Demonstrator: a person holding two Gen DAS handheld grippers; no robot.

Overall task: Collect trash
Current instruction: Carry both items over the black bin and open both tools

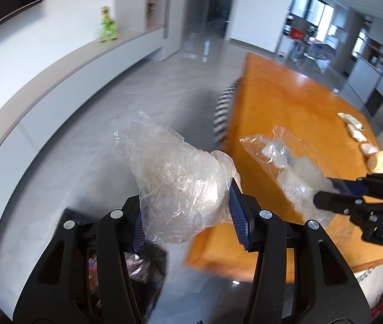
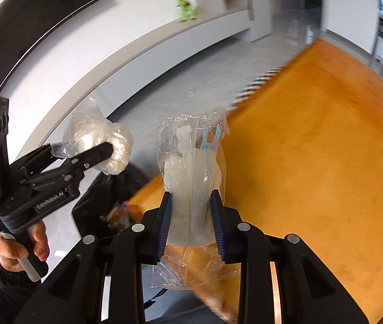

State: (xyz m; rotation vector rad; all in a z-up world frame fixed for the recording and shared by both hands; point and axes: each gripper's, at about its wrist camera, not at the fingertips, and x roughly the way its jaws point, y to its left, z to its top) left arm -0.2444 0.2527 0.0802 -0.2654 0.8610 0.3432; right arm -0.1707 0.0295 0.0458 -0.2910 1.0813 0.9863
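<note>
My left gripper (image 1: pixel 186 216) is shut on a crumpled clear plastic wrap (image 1: pixel 180 181) and holds it in the air over the grey floor. It also shows in the right wrist view (image 2: pixel 94 151), gripping the same wrap (image 2: pixel 96 137). My right gripper (image 2: pixel 191 216) is shut on a clear plastic bag (image 2: pixel 191 178) with white and blue bits inside, held over the edge of the orange table (image 2: pixel 313 148). In the left wrist view that bag (image 1: pixel 294 172) hangs from the right gripper (image 1: pixel 323 189). A black trash bag (image 2: pixel 102 208) with colourful trash stands open on the floor below both grippers.
The black trash bag also shows under my left gripper (image 1: pixel 145 275). Several small wrapped items (image 1: pixel 359 132) lie in a row on the orange table (image 1: pixel 286 108) at its far right. A green toy (image 1: pixel 107 25) stands on a long grey ledge (image 1: pixel 56 86).
</note>
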